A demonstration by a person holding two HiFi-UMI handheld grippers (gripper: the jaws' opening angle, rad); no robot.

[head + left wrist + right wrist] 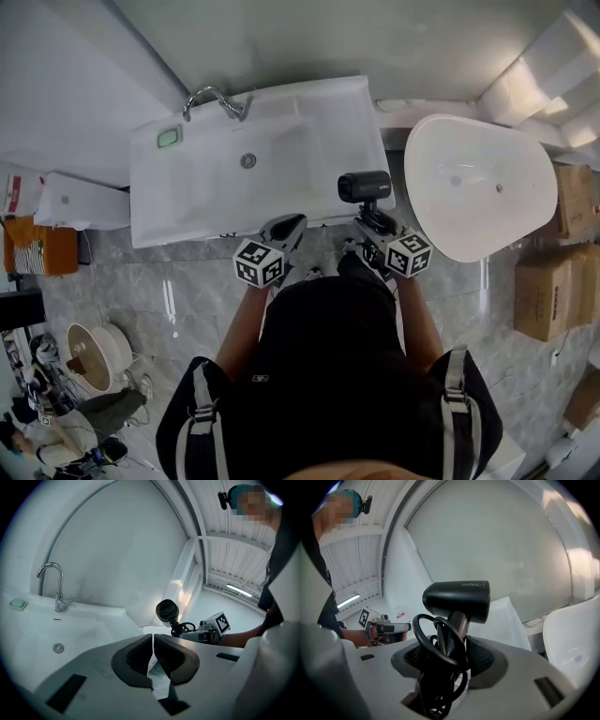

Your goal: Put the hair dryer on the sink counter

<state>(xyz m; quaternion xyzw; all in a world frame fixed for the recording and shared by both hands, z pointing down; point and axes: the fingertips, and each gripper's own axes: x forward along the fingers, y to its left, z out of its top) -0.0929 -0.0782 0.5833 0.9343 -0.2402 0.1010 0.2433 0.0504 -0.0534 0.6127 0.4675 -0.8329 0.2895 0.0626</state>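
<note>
A black hair dryer (364, 187) (457, 601) (167, 611) stands upright in my right gripper (373, 228) (450, 656), which is shut on its handle and looped black cord. It hovers at the front right corner of the white sink counter (342, 112). My left gripper (286, 229) (153, 654) is shut with nothing between its jaws, just in front of the counter's front edge. The basin (239, 164) (56, 634) lies ahead of it, with a chrome tap (217, 99) (57, 588) at the back.
A green soap dish (169, 137) (18, 603) sits on the counter's back left. A white bathtub (478, 186) (572, 639) stands to the right of the sink. Cardboard boxes (548, 281) lie at the far right. The floor is grey marble tile.
</note>
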